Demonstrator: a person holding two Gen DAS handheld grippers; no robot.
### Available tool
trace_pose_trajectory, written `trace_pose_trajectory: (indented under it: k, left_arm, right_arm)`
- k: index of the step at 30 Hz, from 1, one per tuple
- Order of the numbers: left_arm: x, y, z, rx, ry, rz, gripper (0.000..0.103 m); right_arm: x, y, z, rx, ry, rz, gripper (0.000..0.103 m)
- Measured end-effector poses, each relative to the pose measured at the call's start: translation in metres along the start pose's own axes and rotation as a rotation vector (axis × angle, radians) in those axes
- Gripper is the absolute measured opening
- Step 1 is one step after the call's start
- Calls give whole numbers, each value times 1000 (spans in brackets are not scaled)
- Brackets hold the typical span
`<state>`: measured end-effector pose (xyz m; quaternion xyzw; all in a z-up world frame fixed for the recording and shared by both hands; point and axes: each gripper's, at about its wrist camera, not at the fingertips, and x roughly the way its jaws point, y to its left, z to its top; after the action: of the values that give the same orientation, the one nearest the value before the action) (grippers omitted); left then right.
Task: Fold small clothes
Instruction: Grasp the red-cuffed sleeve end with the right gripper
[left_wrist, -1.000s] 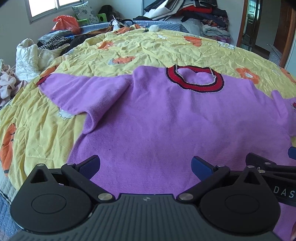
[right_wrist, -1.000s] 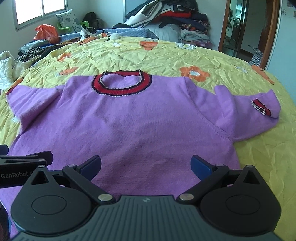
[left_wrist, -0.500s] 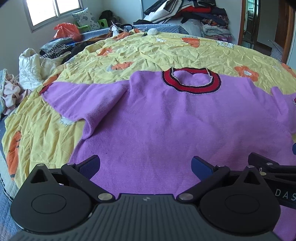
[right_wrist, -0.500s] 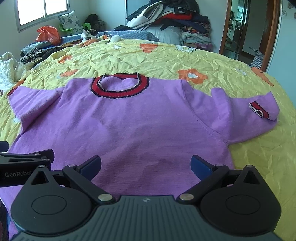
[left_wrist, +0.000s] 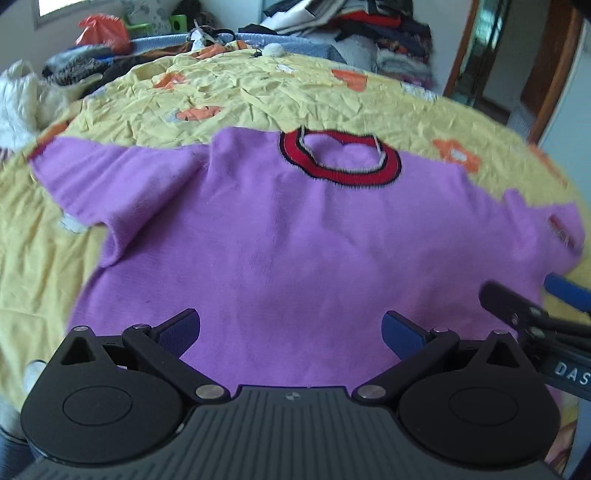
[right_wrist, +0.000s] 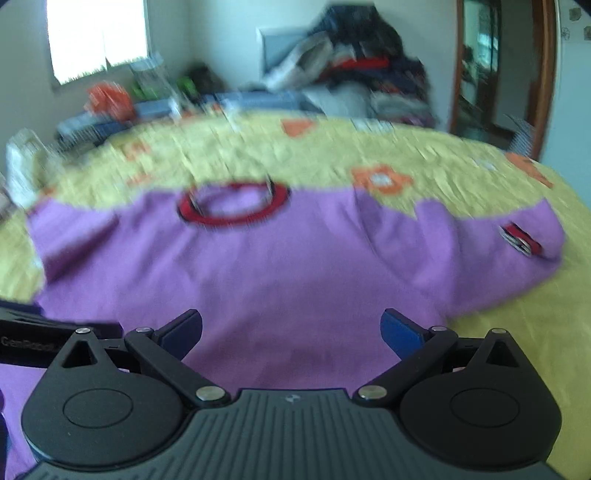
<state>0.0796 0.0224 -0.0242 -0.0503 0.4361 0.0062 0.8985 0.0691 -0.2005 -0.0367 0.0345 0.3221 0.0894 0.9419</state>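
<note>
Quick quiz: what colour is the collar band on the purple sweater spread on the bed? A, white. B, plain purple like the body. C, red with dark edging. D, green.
C: the collar of the purple sweater is a red ring with dark edging.

A sweater (left_wrist: 295, 236) is spread flat on the bed (left_wrist: 258, 92), collar (left_wrist: 340, 157) farthest, with clothes piled (left_wrist: 362, 33) behind it.

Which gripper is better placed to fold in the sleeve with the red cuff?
Probably the right gripper: open, it hangs over the hem of the purple sweater on that sleeve's side. The left gripper is farther away.
</note>
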Motion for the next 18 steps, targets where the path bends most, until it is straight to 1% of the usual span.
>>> trace_pose_trajectory:
  k: [2,3,4,5,6,8,9,10,11,12,13,15,18]
  left_arm:
    - [0,3,-1,-46,-84,-27,103]
    - [1,4,-3,-66,-123,-42,103]
    - [3,3,-1,-81,-125,-55,103]
    - [6,0,2,-75,-102,-57,103]
    - [8,-4,4,-48,-86,-54,103]
    - [7,-12,5,-6,-112,11,103]
    - [8,-13,4,3,-120,30,103]
    - [10,-13,5,-1,-110,33,103]
    - [12,-11,5,-6,-98,20,103]
    - [15,-9,5,-3,-91,-8,103]
    - [16,-8,4,3,-89,-28,103]
    - [19,-7,2,-11,-75,-26,103]
    - [24,-9,0,-20,-59,-80,103]
  right_arm:
    - [8,-20,6,24,50,-15,103]
    - [12,-30,9,29,48,-27,103]
    - [16,-41,12,14,48,-34,103]
    - [19,-53,15,-3,43,-50,103]
    - [21,-63,18,-18,26,-88,103]
    - [23,-92,23,-59,-13,-206,103]
    - [24,-106,24,-61,-18,-238,103]
    - [25,-122,27,-57,-23,-262,103]
    - [27,-140,29,-45,-32,-290,103]
    - [29,-157,30,-41,-48,-317,103]
    - [32,-170,30,-56,-59,-345,103]
    - [41,-188,27,-125,-61,-384,103]
    - [55,-204,22,-284,-64,-394,103]
